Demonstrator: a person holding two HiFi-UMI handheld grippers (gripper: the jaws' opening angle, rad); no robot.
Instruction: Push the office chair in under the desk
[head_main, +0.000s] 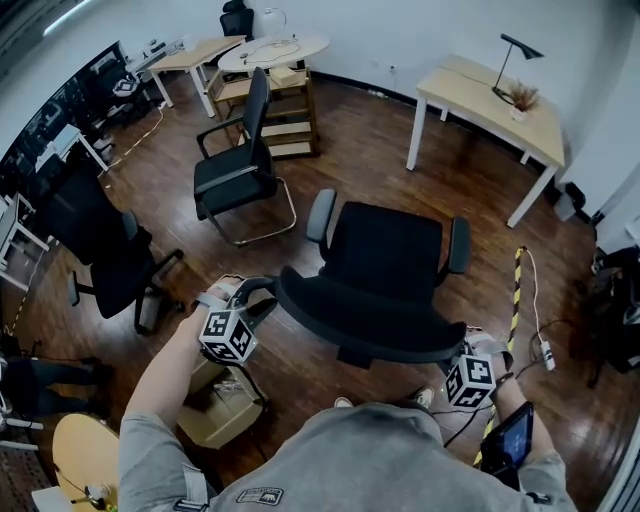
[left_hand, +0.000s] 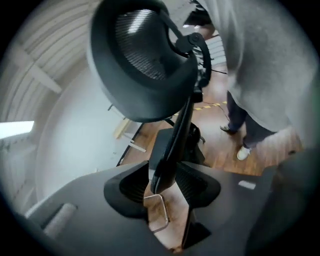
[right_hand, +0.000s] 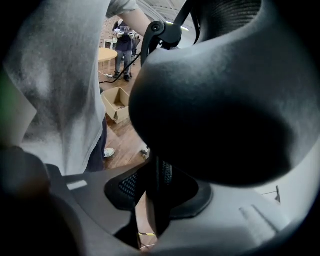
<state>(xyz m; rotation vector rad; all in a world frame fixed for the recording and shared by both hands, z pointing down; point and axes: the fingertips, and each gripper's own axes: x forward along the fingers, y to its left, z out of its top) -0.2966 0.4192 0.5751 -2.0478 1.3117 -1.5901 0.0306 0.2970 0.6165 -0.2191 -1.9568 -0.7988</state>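
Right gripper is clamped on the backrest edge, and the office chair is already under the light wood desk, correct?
No. The head view shows the office chair out on open floor, well apart from the desk. The right gripper is indeed clamped on the backrest edge.

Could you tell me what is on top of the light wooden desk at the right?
On the desk stand a black desk lamp and a small potted plant, toward its right end. Only the patch of top behind them is covered.
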